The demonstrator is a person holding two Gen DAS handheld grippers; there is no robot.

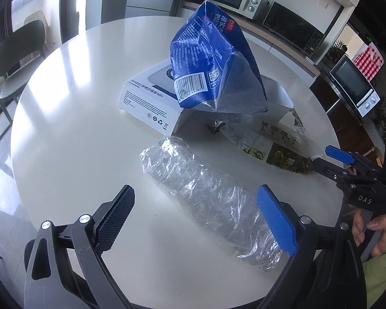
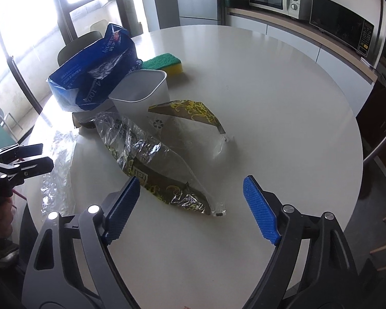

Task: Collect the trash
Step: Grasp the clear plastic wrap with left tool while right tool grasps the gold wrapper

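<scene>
Two hand-held grippers hang over a round white tabletop (image 2: 270,82) littered with wrappers. Seen from the left wrist, the left hand-held gripper (image 1: 195,221) has its blue pads spread wide, one on either side of a crumpled clear plastic wrapper (image 1: 205,198) that lies flat and runs from about ten o'clock down toward four o'clock; the right pad overlaps the wrapper's edge in this view, but I cannot tell whether it touches. At twelve o'clock from that wrapper a white printed box (image 1: 146,103) lies flat, and a blue plastic bag (image 1: 213,59) stands crumpled on top of it, partly covering it. At two o'clock lies a green-and-gold clear wrapper (image 1: 278,146). From the right wrist, the right hand-held gripper (image 2: 190,206) is also apart, its pads either side of the near end of that green-and-gold wrapper (image 2: 167,170); the left pad sits just beside the wrapper, the right pad stands clear of it. At eleven o'clock from there a white bin (image 2: 144,90) stands upright, the blue bag (image 2: 95,72) beside it at nine o'clock. A green-and-yellow sponge (image 2: 164,65) lies just behind the bin at one o'clock. In the left wrist view a person's hand (image 1: 375,231) grips the right tool's handle at the far right edge.
</scene>
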